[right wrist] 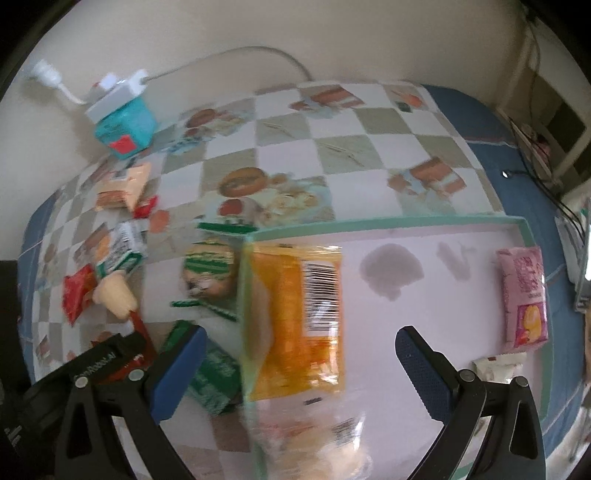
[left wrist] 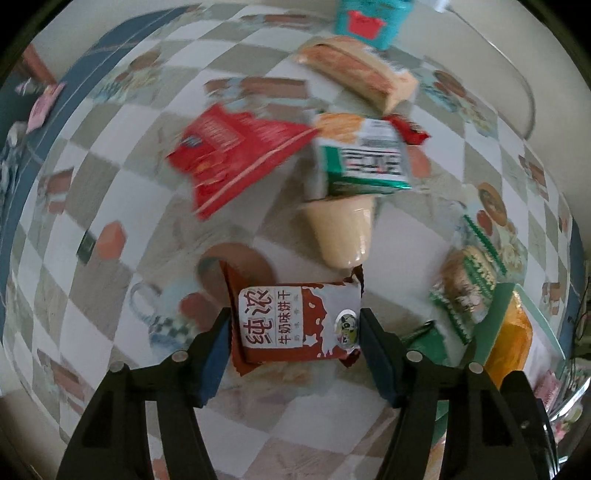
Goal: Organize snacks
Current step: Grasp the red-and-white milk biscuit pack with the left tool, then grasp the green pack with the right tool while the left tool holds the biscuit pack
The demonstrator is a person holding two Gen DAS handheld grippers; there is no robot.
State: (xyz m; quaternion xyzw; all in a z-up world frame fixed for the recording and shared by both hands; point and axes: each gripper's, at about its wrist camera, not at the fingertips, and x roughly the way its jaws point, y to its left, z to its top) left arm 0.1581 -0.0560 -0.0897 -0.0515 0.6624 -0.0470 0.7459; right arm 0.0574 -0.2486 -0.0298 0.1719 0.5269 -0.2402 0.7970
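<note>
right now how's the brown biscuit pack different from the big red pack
The brown biscuit pack sits between the left tool's pads, which touch its two ends; the big red pack lies untouched farther out on the checked tablecloth. The brown pack has a white panel with large lettering; the red pack's print is too blurred to read. The red one looks larger. Both are sealed snack wrappers.

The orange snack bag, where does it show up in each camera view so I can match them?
Left wrist view: the orange snack bag lies at the lower right edge, inside the clear bin.
Right wrist view: it lies in the centre, just inside the bin's left wall, barcode side up.
Shared landmark: the teal box at the far end of the table.
</note>
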